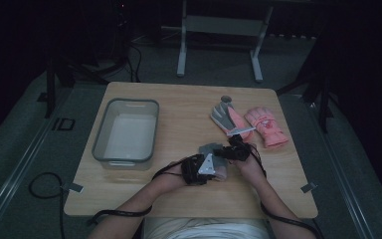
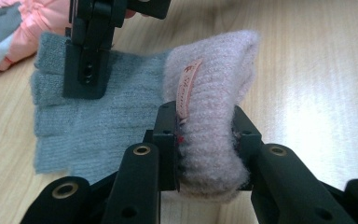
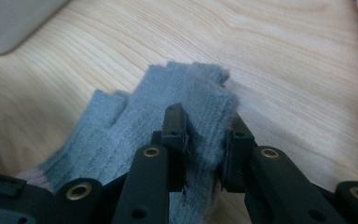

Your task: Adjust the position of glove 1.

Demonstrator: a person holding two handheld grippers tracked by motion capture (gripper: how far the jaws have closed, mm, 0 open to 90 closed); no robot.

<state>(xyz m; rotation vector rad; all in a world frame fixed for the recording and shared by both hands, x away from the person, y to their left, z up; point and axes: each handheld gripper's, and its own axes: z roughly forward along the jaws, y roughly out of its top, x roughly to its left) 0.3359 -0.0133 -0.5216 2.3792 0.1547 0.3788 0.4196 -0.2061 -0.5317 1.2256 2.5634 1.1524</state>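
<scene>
Two grips carry the risk: the left gripper (image 2: 205, 140) jaws are clamped on the pink cuff of the grey knit glove (image 2: 98, 116), the right gripper (image 3: 204, 140) jaws on its finger end (lower centre of the bench (image 1: 179, 194)). Uneven pull may stretch the glove or slip it free. Both forearms converge, low and near level.

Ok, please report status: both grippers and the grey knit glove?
Left gripper shut on pink cuff. Right gripper shut on grey knit glove fingers. Nothing in the way.
</scene>
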